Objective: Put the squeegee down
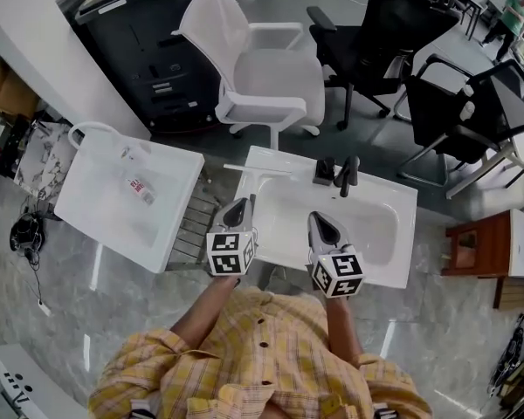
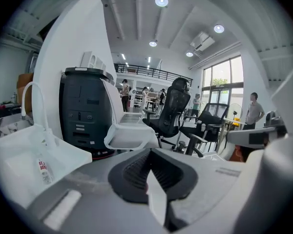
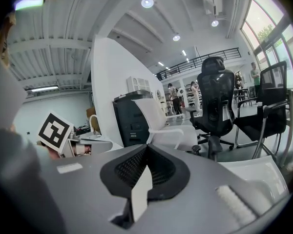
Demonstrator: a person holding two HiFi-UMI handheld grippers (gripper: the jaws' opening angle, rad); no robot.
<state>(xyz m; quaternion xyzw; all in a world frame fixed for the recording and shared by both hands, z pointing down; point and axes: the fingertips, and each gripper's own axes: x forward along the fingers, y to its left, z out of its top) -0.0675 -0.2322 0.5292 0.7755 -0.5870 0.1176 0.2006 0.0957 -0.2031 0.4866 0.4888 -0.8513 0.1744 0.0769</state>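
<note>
Squeegee [image 1: 254, 174] lies along the white sink [image 1: 405, 234], at its left end.

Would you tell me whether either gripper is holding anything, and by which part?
Nothing: left gripper and right gripper are both shut and empty; the squeegee lies on the sink.

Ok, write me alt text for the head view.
Seen from above, a person in a yellow plaid shirt holds the left gripper and right gripper, both shut and empty, over a white sink. A white squeegee lies on its left rim. Office chairs stand beyond.
</note>
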